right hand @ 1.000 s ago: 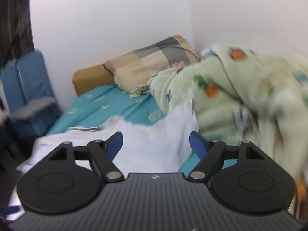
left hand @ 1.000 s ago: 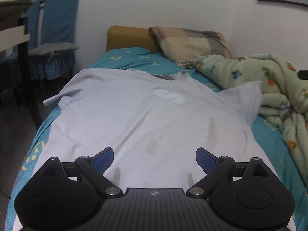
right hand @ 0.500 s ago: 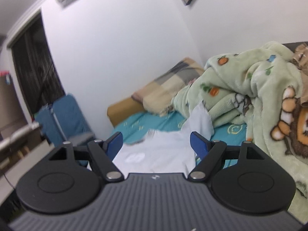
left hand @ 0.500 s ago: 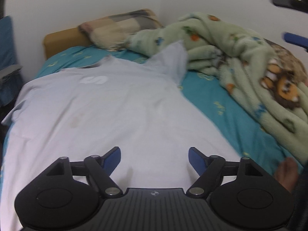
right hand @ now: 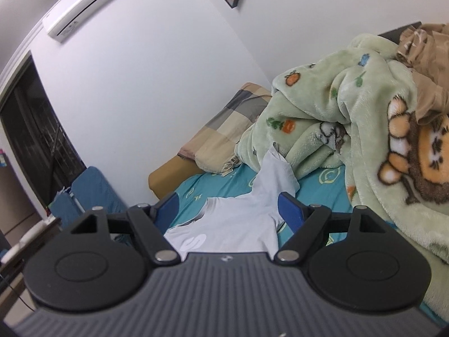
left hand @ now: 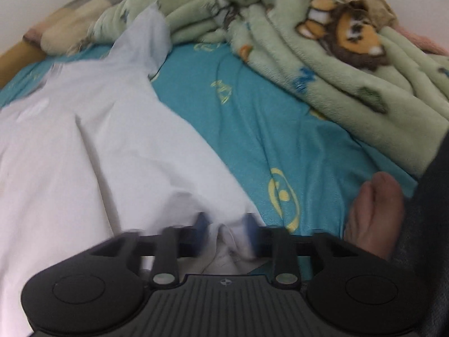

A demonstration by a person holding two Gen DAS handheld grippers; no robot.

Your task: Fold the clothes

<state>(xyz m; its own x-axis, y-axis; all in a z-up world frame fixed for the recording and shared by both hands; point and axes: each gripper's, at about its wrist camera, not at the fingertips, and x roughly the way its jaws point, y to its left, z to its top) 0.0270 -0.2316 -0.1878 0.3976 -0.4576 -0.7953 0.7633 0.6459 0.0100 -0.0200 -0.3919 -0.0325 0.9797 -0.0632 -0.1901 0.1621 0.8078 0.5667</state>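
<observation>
The white T-shirt [left hand: 92, 146] is being seen spread flat on the teal bed sheet [left hand: 252, 129], occupying the left part of the left wrist view, with one sleeve lying up against the green fleece blanket [left hand: 350, 64] at the far side. The left gripper [left hand: 224, 234] is being held at the near right hem corner of the T-shirt; its blue pads are drawn close together with a bunched fold of white cloth pinched between them, though that area is blurred. To the right of this gripper, part of a person's bare foot [left hand: 373, 219] is being seen resting on the sheet, just beside the blanket edge. In the right wrist view, the right gripper [right hand: 228, 209] is being held above the bed with its fingers spread wide apart and nothing between them; it is not touching the cloth. Beyond it, the T-shirt collar and a white printed logo are being shown, with the raised sleeve touching the blanket. A checked pillow [right hand: 224, 132] is lying at the head of the bed against the white wall, and an air conditioner [right hand: 84, 2] is mounted high on that wall.
</observation>
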